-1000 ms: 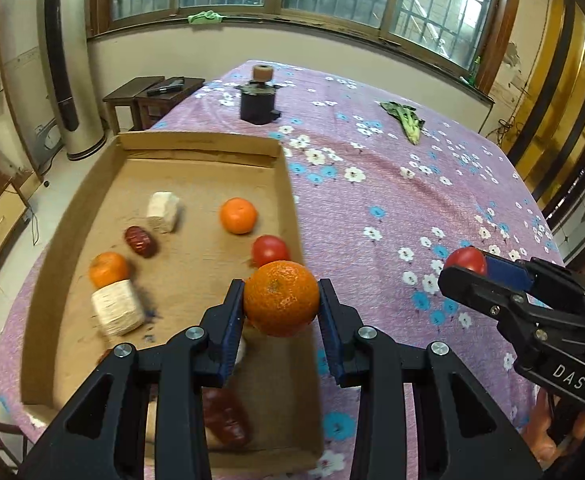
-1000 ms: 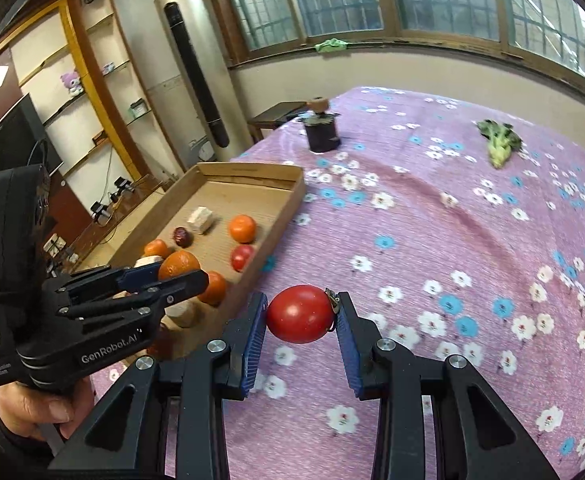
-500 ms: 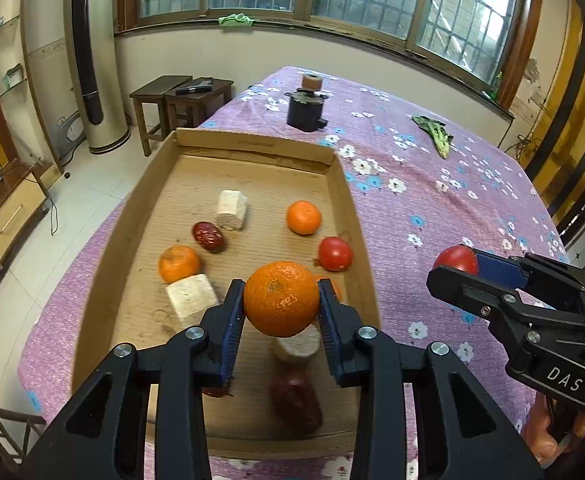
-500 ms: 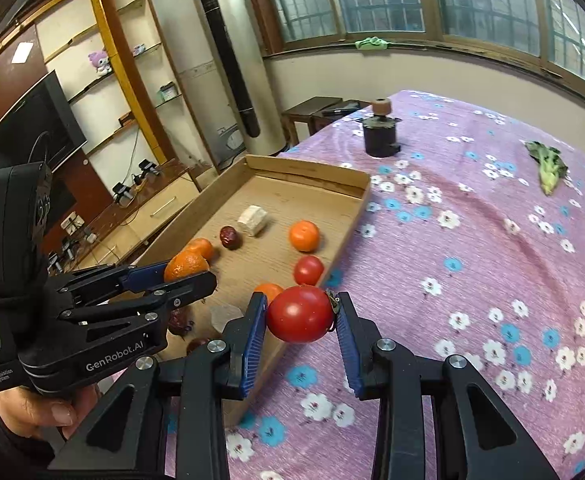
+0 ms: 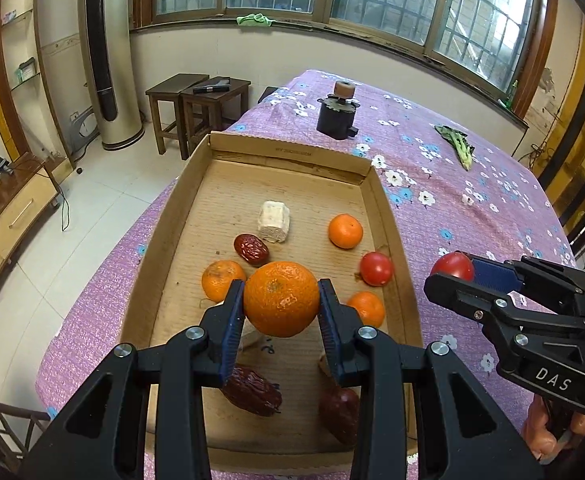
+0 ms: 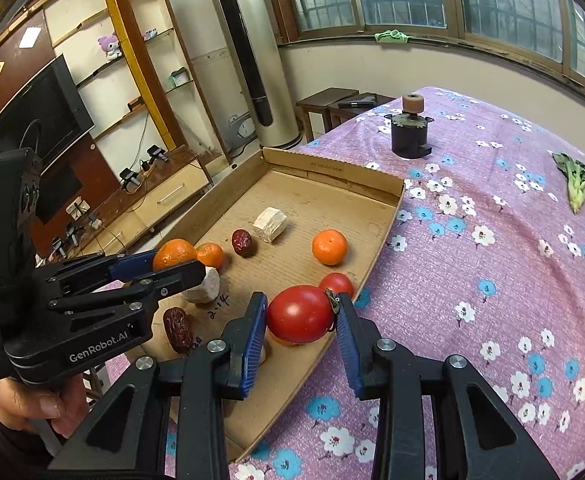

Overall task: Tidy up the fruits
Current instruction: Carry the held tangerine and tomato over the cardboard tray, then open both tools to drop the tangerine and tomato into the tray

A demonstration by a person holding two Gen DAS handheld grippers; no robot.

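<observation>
Jaws of the left gripper (image 5: 281, 300) pinching an orange (image 5: 281, 299) across its widest part, poised above the cardboard tray (image 5: 292, 148). Jaws of the right gripper (image 6: 299, 315) clamped on a red tomato (image 6: 299, 314) over the tray's near-right rim, above the purple flowered cloth (image 6: 492, 264). Both likely held high to clear the walls before being set among the fruit already inside.

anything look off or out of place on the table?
Yes: a leafy green vegetable lies alone on the floral tablecloth, well apart from the cardboard tray holding the fruit. Nothing spilled or visibly damaged.
</observation>
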